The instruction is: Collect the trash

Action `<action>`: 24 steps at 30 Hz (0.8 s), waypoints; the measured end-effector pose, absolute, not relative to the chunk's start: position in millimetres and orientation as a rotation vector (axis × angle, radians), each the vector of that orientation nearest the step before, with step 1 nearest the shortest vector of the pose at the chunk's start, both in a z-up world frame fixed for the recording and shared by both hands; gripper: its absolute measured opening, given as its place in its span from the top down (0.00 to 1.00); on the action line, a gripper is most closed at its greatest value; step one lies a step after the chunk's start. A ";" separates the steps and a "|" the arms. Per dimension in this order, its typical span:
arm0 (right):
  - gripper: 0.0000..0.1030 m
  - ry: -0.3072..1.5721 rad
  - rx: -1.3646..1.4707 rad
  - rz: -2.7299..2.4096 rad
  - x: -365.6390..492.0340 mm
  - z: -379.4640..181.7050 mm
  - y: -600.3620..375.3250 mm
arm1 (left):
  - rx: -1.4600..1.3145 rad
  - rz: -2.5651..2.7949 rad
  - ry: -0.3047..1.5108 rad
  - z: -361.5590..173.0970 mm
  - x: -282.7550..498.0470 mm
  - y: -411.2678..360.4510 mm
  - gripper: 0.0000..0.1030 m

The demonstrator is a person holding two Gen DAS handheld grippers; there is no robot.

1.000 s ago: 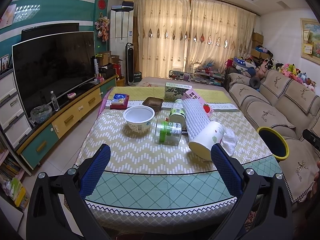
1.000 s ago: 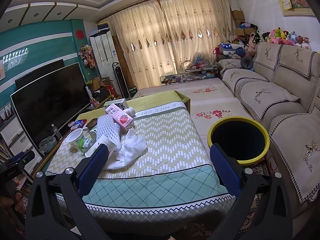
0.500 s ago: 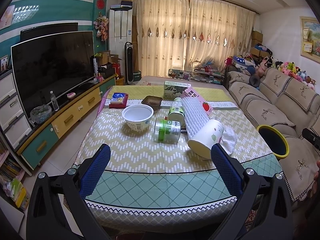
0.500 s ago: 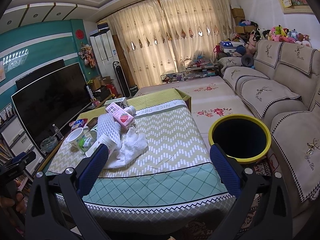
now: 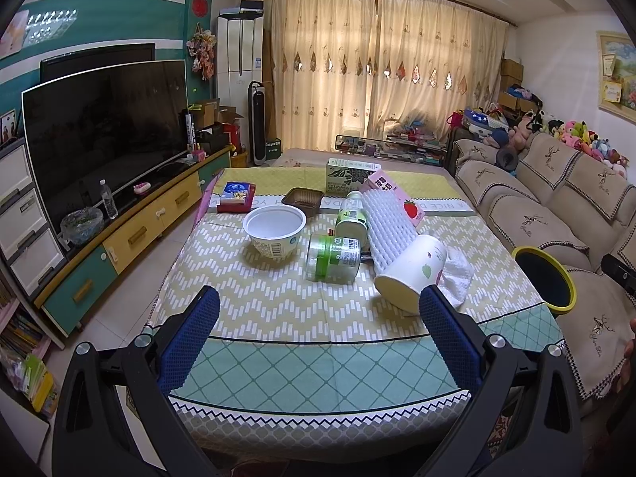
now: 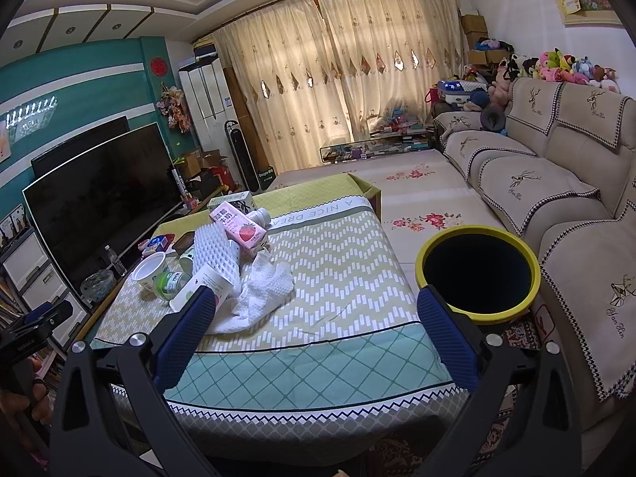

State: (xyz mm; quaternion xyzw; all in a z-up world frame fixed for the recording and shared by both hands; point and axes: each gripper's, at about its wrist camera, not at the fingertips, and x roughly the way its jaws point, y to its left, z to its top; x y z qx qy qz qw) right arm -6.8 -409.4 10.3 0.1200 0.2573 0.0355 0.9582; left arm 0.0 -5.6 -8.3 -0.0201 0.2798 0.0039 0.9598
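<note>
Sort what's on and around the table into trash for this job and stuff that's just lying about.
For the job:
paper cup, on its side
green jar, on its side
white bowl
foam net sleeve
pink strawberry carton
crumpled white towel
yellow-rimmed bin

Just lying about:
television
sofa
plush toys
water bottle on the TV cabinet

On the table we see a bowl left of a lying jar; the bin stands right of the table.

Tablecloth band reads "A NICE DREA"; sofa cover embroidered "Yan Ban".
</note>
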 end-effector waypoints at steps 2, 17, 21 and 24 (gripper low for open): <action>0.06 0.524 0.243 0.073 -6.0 8.8 -409.1 | -0.041 0.008 0.570 -8.9 0.0 -5.4 0.04; 0.06 0.527 0.243 0.075 -6.2 7.5 -409.1 | -0.039 0.009 0.571 -9.4 0.6 -5.3 0.04; 0.06 0.532 0.242 0.077 -5.9 4.4 -409.1 | -0.039 0.009 0.572 -9.2 0.7 -5.3 0.04; 0.06 0.534 0.242 0.076 -4.6 4.2 -408.0 | -0.039 0.009 0.573 -10.1 1.3 -4.8 0.04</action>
